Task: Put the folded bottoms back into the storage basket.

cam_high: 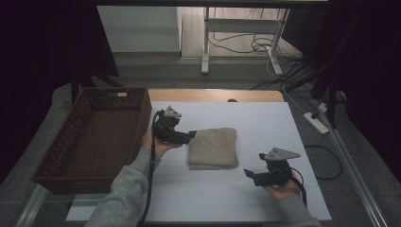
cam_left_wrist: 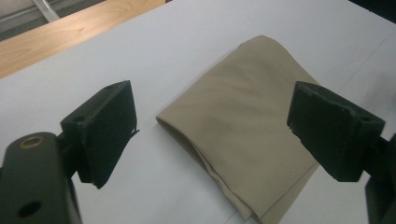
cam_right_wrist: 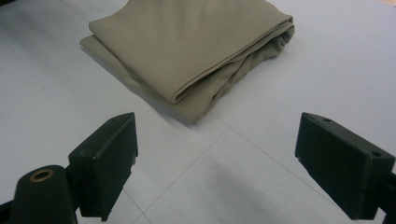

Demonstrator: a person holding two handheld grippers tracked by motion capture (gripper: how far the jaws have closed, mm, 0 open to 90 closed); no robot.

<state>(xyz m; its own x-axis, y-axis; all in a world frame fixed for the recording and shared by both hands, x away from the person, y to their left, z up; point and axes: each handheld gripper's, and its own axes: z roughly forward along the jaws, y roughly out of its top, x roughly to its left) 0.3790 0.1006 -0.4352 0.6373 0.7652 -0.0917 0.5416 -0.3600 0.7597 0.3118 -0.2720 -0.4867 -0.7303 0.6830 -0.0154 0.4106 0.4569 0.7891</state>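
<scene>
High view: above the counter (cam_high: 265, 198), looking forward and down. Both tool views: low, close, facing the folded cloth (cam_left_wrist: 243, 126) from opposite sides.

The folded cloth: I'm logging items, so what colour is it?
Plain beige-tan, no pattern; the folded cloth shows best in the right gripper view.

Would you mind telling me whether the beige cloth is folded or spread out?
Folded: the beige cloth lies as a compact stack, its layered edges visible in the right gripper view.
</scene>
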